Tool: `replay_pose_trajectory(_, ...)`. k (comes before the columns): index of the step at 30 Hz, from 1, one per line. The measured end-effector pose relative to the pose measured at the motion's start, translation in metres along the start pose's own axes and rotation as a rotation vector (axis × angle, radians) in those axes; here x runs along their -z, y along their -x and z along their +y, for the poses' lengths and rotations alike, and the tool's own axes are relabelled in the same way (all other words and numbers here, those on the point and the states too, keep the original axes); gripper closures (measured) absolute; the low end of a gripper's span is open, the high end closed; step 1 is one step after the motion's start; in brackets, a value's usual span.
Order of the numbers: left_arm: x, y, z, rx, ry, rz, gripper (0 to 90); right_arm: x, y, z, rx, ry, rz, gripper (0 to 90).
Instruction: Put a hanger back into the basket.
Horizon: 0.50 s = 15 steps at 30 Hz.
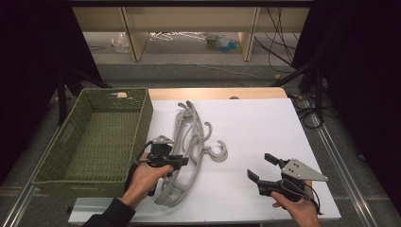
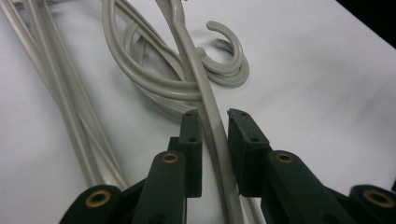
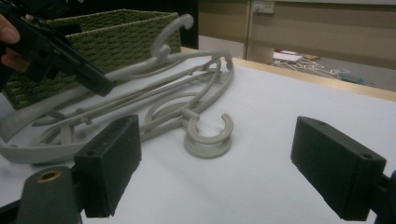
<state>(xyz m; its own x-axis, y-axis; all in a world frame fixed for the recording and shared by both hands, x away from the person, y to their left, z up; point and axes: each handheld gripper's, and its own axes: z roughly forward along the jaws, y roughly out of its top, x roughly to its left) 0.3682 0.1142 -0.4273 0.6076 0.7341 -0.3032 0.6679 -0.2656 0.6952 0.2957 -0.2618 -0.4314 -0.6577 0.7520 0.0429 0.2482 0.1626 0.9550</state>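
Beside the basket (image 1: 94, 137), your left claw (image 2: 211, 122) pinches a hanger (image 2: 210, 116); lift it free slowly, right claw (image 1: 261, 169) spread.

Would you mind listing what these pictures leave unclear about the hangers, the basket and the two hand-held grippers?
- Number of grey hangers: the high view shows them stacked and tangled, so no count is possible.
- Left hand-held gripper: its own view shows one hanger arm between the jaws; pad contact is unclear.
- Green basket: its near wall hides the floor behind it in the high view.
- Right hand-held gripper: open above the white table; its height is unreadable.
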Motion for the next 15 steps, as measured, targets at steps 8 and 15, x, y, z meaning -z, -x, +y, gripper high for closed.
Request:
replay_pose_trajectory(8, 0.017, -0.013, 0.001, 0.059, 0.052, -0.008, 78.8, -0.002, -0.001, 0.0, -0.001, 0.004, 0.007, 16.9)
replay_pose_trajectory(15, 0.025, -0.015, 0.003, 0.082, 0.117, -0.021, 81.5, -0.002, -0.001, 0.0, 0.002, 0.007, 0.009, 16.9)
